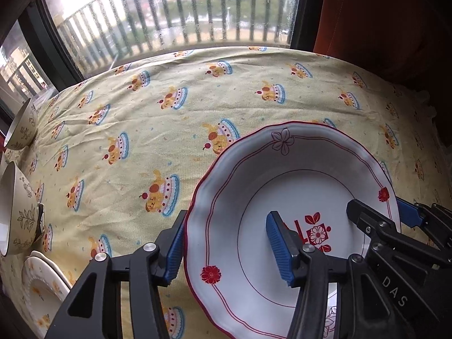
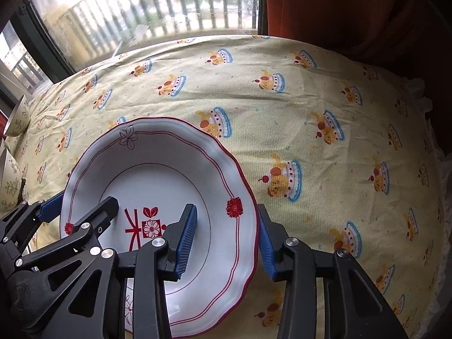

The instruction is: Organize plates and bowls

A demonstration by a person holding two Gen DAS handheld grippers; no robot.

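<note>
White deep plate (image 1: 282, 186) with scalloped red rim, red flowers and a red gift-box motif in the well; nothing in it. It sits on the yellow tablecloth (image 1: 175, 130) printed with cartoon cakes, near the front edge of the table, roughly centre.

Left gripper (image 1: 228, 250) straddles the plate's left rim: one blue pad outside the edge, the other inside over the well. Pads are apart and do not press the rim, so spread, not pinching.

Right gripper (image 2: 227, 238) does the same on the plate's right rim: inner blue pad over the well, outer pad just beside the red edge, a slim gap showing. Spread around the rim, no squeeze visible. Both point steeply down.

At the table's left edge: two cream bowls with leaf prints, the far one (image 1: 22, 130) near the window, the near one (image 1: 18, 212) closer to the front; their contents cannot be told from this angle. Below them a cream plate with yellow motifs (image 1: 42, 285), stacked on another plate, empty as far as visible.

Behind the table a window with a railing (image 1: 180, 14) outside, trees and buildings beyond. An orange-red curtain (image 1: 381, 11) hangs at the right.
</note>
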